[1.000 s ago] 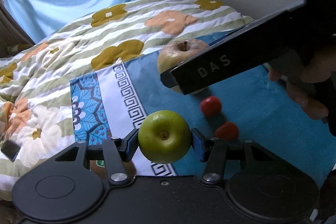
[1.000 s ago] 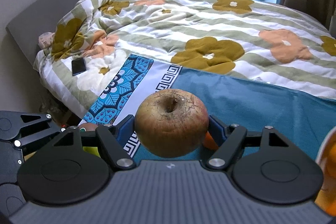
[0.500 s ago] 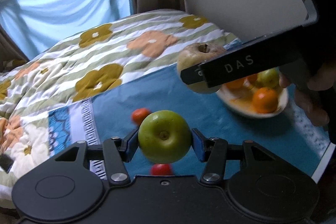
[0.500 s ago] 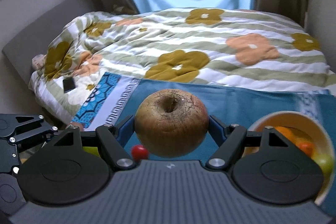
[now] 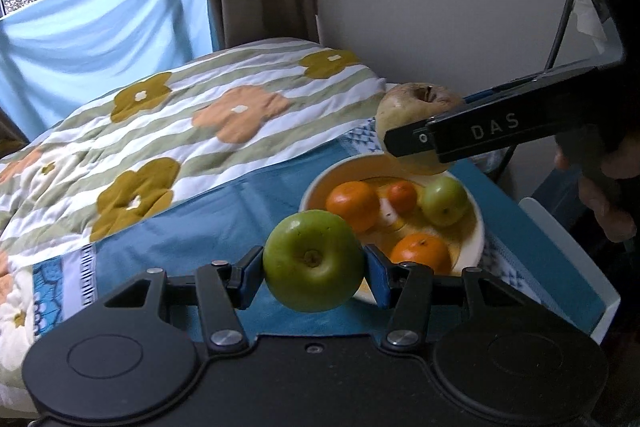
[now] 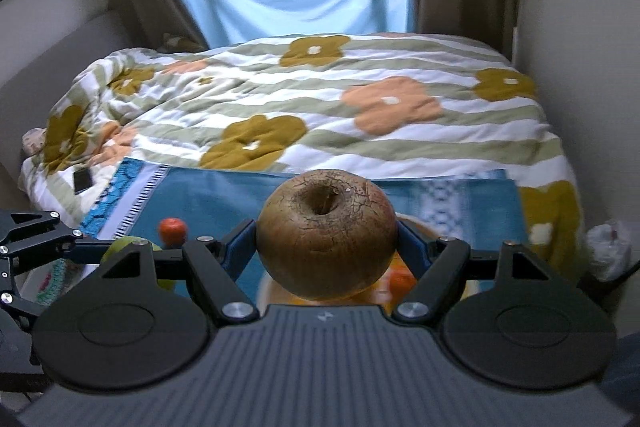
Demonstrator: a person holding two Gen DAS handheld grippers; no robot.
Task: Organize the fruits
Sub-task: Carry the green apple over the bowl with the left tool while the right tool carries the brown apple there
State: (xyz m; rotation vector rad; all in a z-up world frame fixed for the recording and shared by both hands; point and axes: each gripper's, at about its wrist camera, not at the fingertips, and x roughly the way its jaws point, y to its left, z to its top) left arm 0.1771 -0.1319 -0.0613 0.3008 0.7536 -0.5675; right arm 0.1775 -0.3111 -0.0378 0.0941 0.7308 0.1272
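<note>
Left wrist: bowl (image 5: pixel 478 227) near blue cloth (image 5: pixel 192 227) edge

"DAS" on the right gripper (image 5: pixel 416 143) finger's side

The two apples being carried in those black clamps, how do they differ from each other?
The green apple, held in the left gripper, has smooth, glossy, bright green skin. The brown apple, held in the right gripper, is dull, tan-brown and covered in fine cracks, and it looks somewhat bigger. The brown apple hangs above the bowl of fruit, while the green one is just short of its near rim. Both are held off the cloth, squeezed from either side.
</note>
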